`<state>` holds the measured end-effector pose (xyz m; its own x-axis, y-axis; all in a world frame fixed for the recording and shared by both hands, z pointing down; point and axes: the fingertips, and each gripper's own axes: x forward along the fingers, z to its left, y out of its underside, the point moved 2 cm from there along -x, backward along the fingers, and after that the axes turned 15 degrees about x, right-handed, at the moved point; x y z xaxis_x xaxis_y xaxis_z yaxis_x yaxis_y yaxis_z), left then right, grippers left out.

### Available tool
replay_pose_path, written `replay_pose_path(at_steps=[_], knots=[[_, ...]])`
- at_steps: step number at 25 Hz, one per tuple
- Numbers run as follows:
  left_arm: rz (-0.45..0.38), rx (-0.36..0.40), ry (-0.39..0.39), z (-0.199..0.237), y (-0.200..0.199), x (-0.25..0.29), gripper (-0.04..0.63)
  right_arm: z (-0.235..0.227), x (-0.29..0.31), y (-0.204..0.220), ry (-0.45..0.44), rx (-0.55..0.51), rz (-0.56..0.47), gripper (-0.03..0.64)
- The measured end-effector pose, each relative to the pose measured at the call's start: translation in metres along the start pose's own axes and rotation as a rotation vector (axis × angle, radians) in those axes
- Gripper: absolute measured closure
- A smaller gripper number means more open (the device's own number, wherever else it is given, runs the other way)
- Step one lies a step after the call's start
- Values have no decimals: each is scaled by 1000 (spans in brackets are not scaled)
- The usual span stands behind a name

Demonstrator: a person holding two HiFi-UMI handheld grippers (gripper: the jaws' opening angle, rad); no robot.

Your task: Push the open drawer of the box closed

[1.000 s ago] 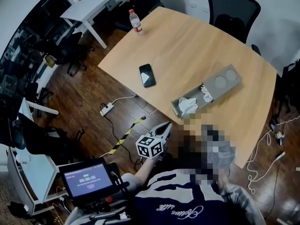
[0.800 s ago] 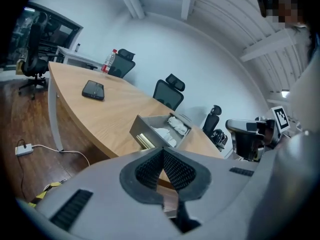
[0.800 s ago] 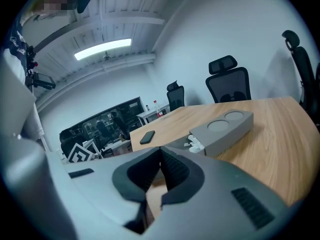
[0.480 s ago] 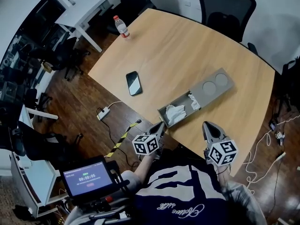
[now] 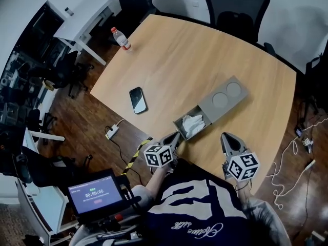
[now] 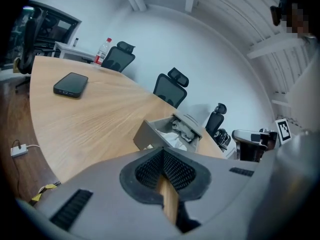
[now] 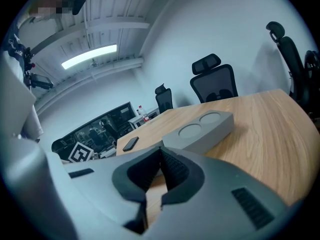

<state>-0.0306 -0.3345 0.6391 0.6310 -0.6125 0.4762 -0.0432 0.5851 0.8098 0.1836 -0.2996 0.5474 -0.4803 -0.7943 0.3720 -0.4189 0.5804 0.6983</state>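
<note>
A grey box point(image 5: 220, 99) with two round recesses in its top lies on the wooden table point(image 5: 195, 60). Its drawer point(image 5: 190, 125) stands pulled out toward me, with crumpled white material inside. My left gripper point(image 5: 176, 136) hovers at the table's near edge just short of the drawer front, shut and holding nothing. In the left gripper view the open drawer point(image 6: 167, 134) sits straight ahead of the left gripper point(image 6: 163, 153). My right gripper point(image 5: 227, 137) is shut and empty, to the right of the drawer. Its own view shows the right gripper point(image 7: 161, 155) facing the box's side point(image 7: 200, 129).
A black phone point(image 5: 137, 100) lies left of the box and a water bottle point(image 5: 120, 39) stands at the far left corner. Office chairs point(image 5: 233, 6) stand behind the table. Cables and a power strip point(image 5: 111, 132) lie on the floor on the left.
The right gripper has come into view at the near table edge. The head view has shifted, so the box sits a little nearer my grippers. The drawer stays open as before.
</note>
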Motion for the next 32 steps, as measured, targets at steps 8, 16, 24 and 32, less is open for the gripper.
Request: replay_pose_path(at_steps=[8,16,24,32], knots=[[14,53,122,-19,-22,58,594,-29,-1,-9,57,38,-39,620],[37,140,218,-45,-45,97,594,-39,-28,-10,129,67,-77,620],[46,191,247,-58,-55,117,594,-36,-34,-6,141,70,-85,620],[12,187,277,-68,-60,117,594,-38,-29,-10,132,60,-74,620]])
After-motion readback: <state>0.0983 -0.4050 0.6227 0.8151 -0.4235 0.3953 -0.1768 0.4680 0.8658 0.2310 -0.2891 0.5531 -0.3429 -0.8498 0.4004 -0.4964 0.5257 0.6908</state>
